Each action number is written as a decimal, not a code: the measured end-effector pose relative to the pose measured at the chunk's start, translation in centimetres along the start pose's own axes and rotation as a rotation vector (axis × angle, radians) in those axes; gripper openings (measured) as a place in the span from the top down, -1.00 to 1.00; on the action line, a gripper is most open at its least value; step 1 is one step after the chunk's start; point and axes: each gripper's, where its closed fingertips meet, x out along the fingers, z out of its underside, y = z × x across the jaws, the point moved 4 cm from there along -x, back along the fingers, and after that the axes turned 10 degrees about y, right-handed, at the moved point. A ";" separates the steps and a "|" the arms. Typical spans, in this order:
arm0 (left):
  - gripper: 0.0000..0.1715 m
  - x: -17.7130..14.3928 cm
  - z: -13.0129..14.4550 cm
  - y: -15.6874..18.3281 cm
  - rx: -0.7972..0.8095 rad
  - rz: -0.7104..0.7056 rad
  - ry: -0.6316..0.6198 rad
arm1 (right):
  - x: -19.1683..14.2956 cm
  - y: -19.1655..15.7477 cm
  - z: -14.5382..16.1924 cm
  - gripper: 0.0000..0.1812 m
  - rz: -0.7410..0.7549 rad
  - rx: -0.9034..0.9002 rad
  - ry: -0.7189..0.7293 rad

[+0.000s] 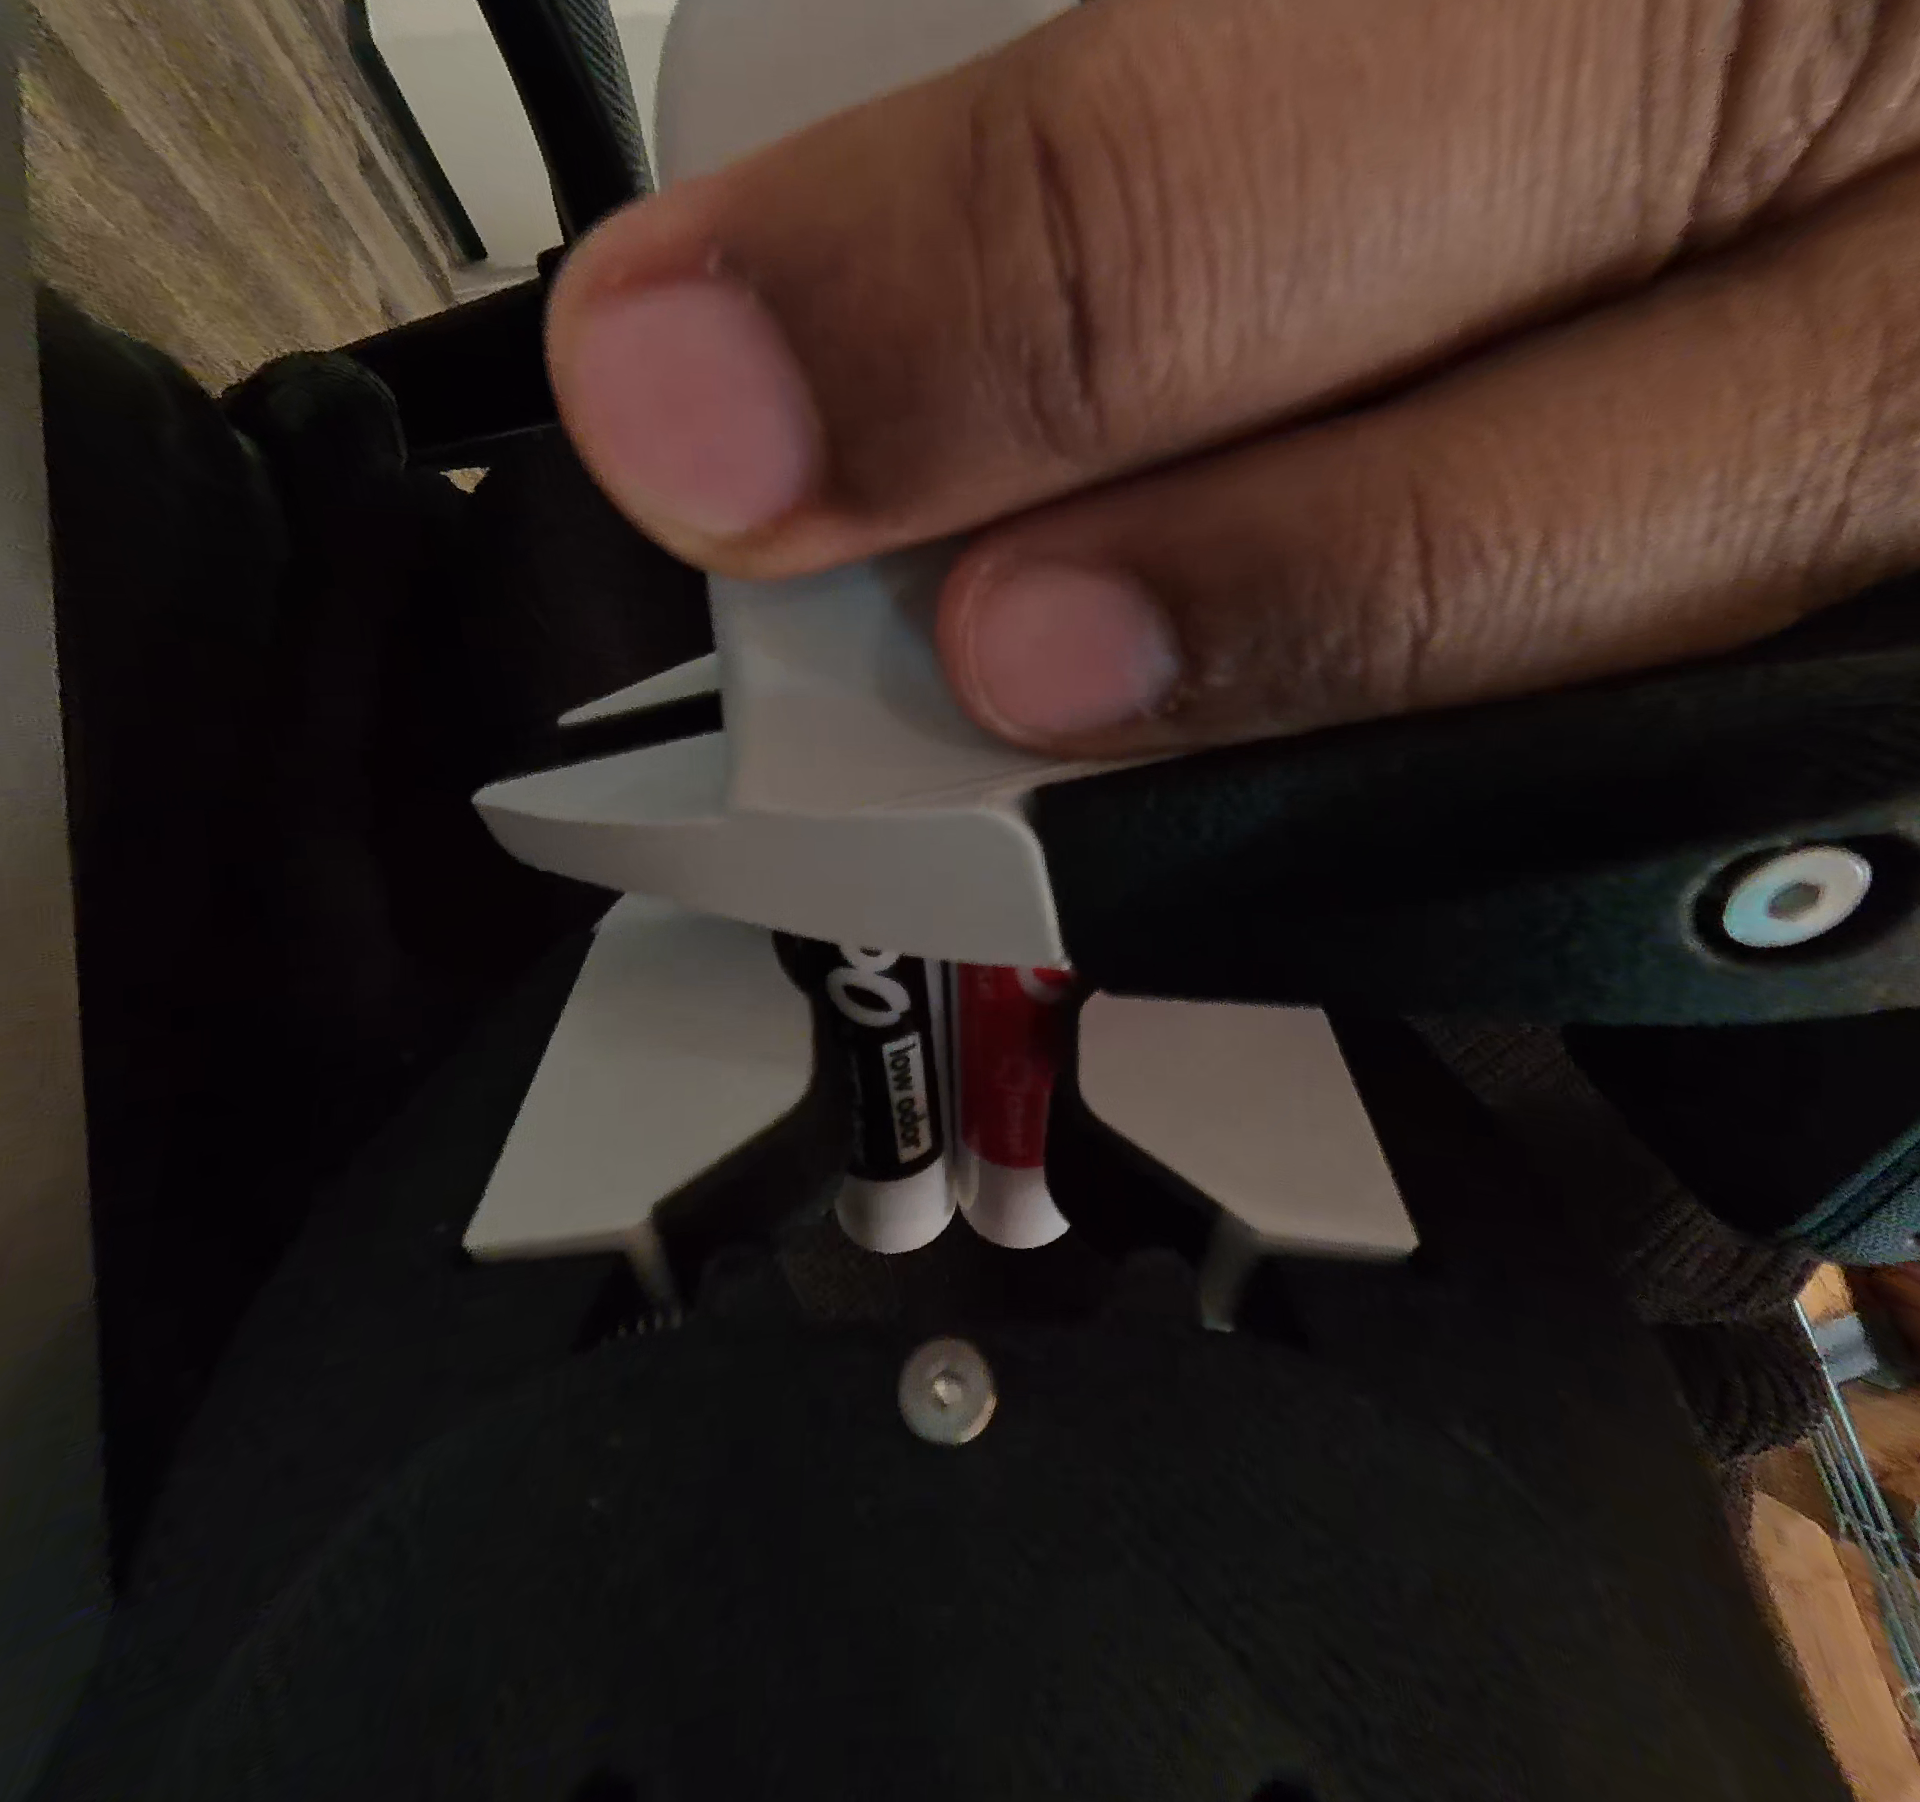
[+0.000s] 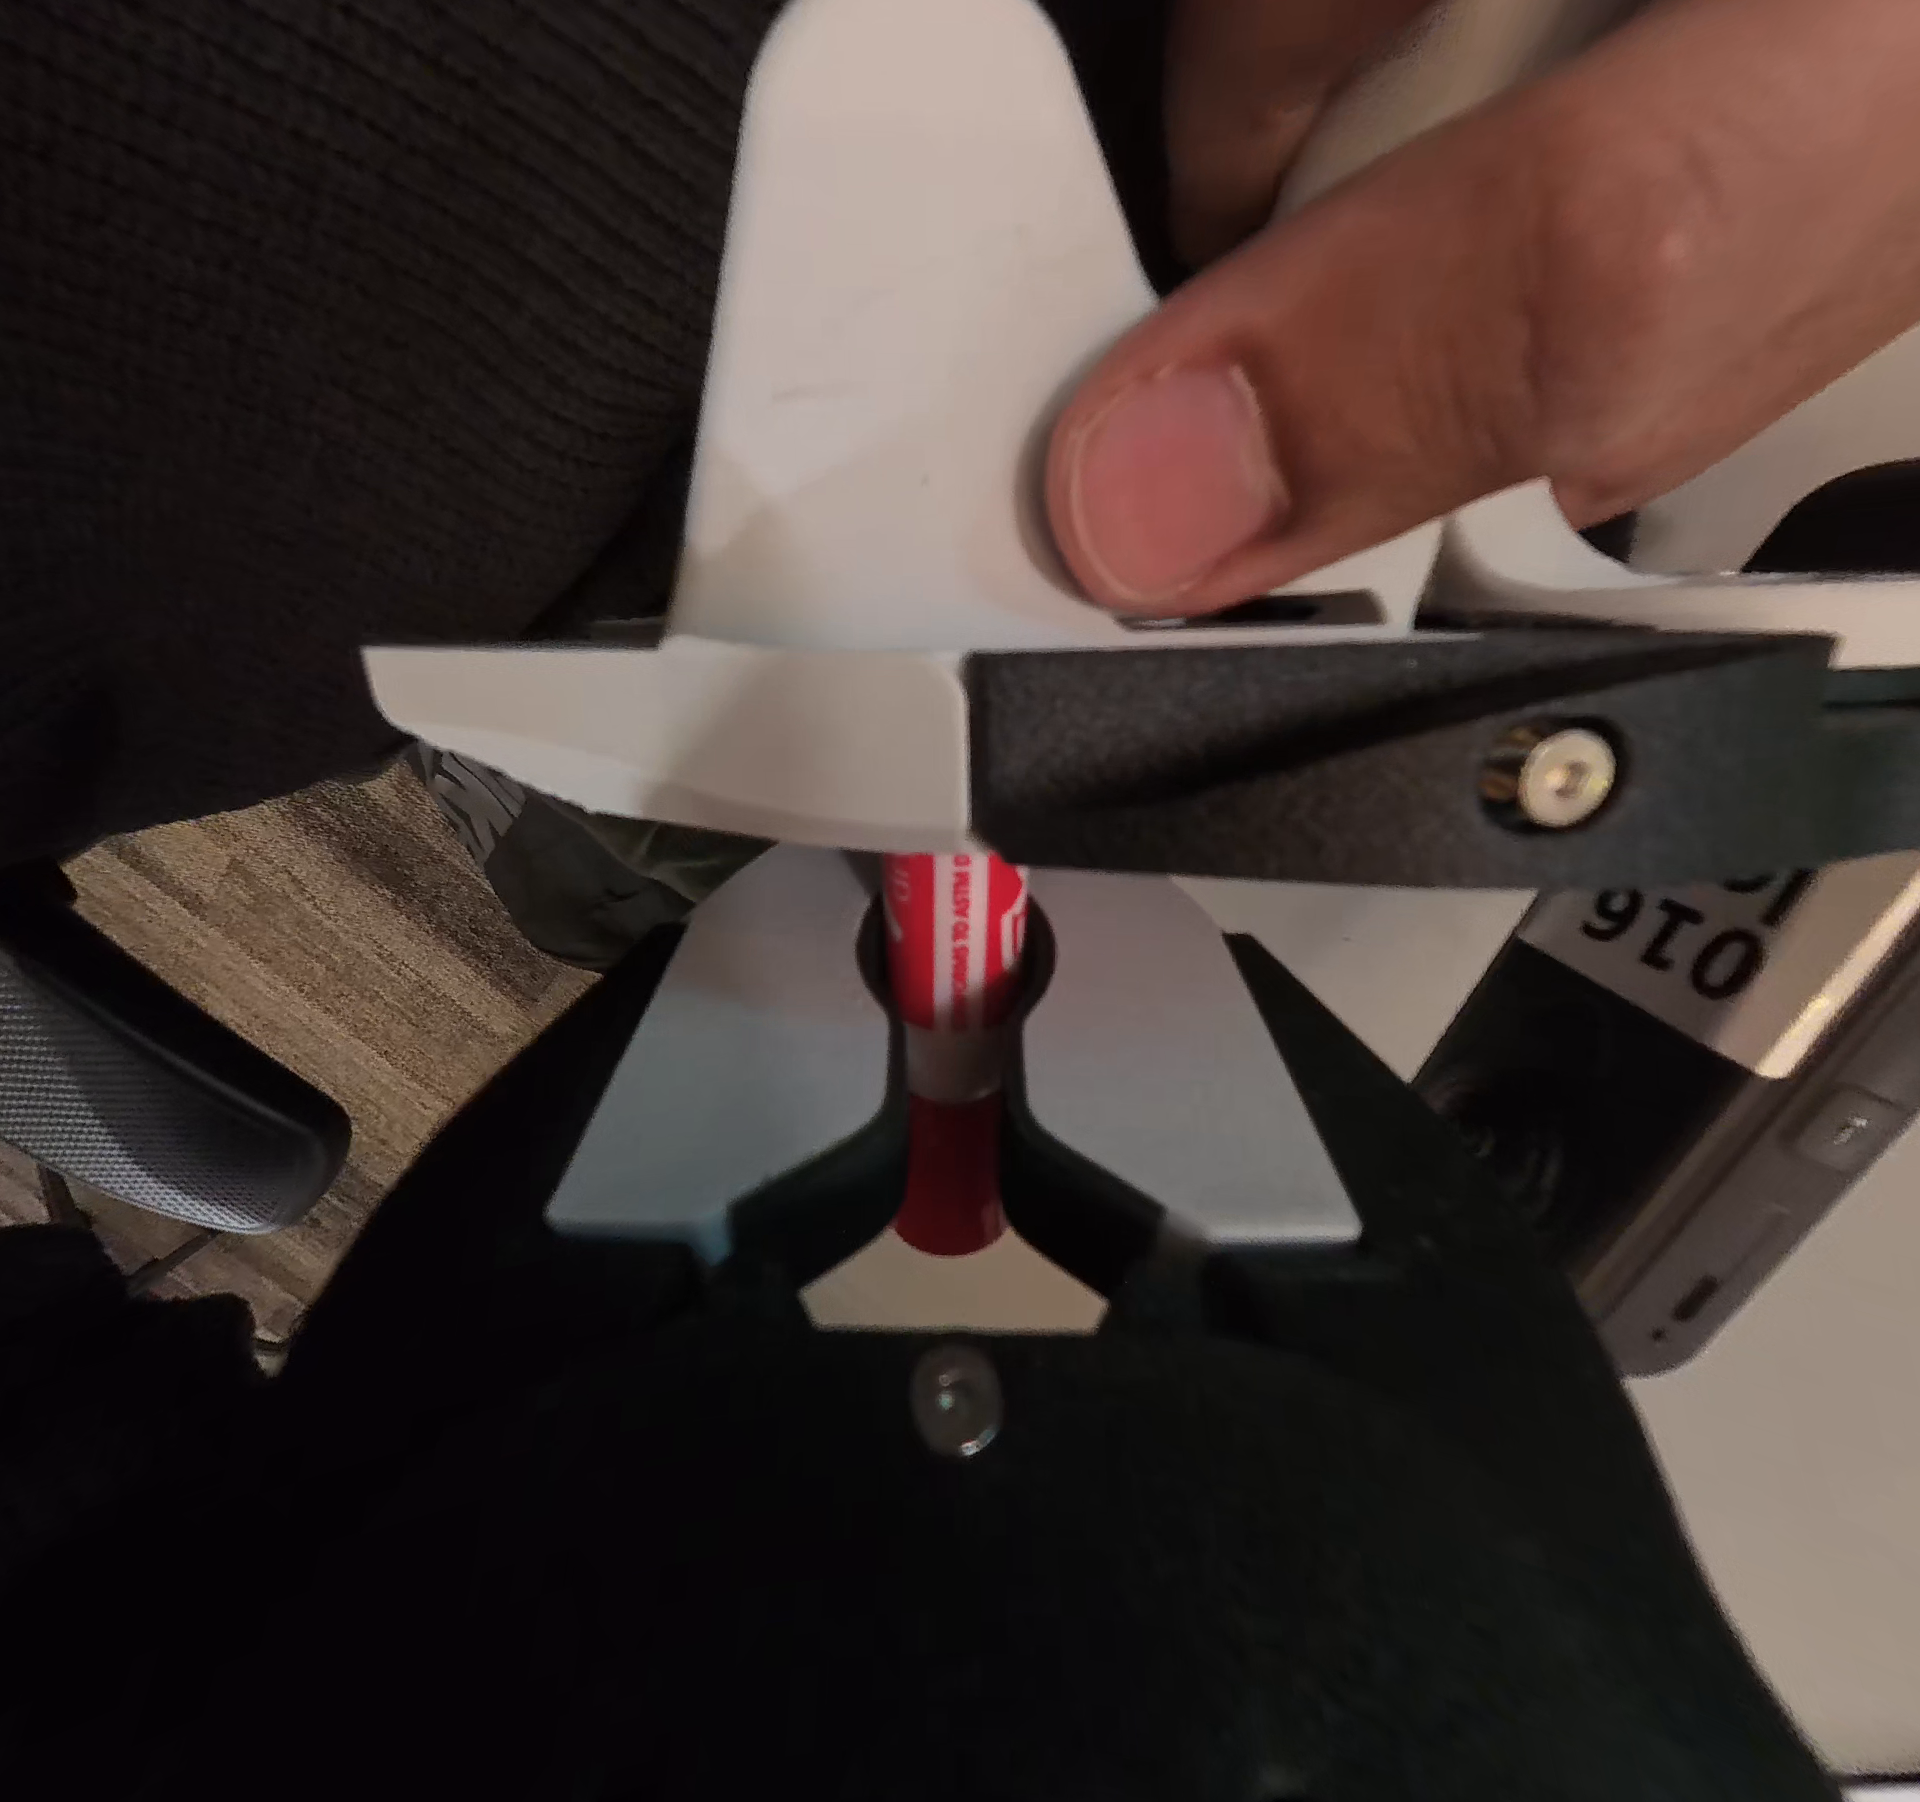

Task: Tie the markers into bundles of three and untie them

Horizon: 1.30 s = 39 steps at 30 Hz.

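In the left wrist view my left gripper (image 1: 951,1077) is shut on two markers side by side: a black marker (image 1: 883,1077) and a red marker (image 1: 1013,1087), their white ends towards the camera. Just above them a hand (image 1: 1299,350) holds a grey and black gripper body (image 1: 831,817) that hides the markers' far ends. In the right wrist view my right gripper (image 2: 956,1056) is shut on a red marker (image 2: 956,942), red cap end towards the camera. A thumb (image 2: 1174,485) presses a white and black gripper body (image 2: 894,402) that crosses over the marker's far end.
Left wrist view: a dark chair frame (image 1: 540,59) and a wood-grain floor (image 1: 208,90) behind. Right wrist view: a dark mesh chair back (image 2: 364,246), a grey armrest (image 2: 135,1108), carpet floor (image 2: 312,942), a white surface (image 2: 1766,1544) and a labelled silver device (image 2: 1662,1077) at right. My hands' fingertips stand some 7 cm from each other.
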 end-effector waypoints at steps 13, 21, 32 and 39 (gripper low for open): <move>0.51 -0.1 -0.1 -1.1 0.054 -0.205 0.071 | -1.5 0.9 1.5 0.58 0.144 0.097 0.074; 0.51 -3.2 -3.1 0.4 0.321 -0.545 0.235 | -6.9 1.0 6.6 0.43 0.563 0.390 0.420; 0.50 -12.5 -6.2 4.5 0.936 -1.454 0.468 | -9.8 -1.7 7.5 0.46 0.790 0.737 1.183; 0.50 -12.3 -2.9 3.8 1.006 -1.566 0.394 | -10.7 -1.7 6.1 0.48 0.788 0.782 1.341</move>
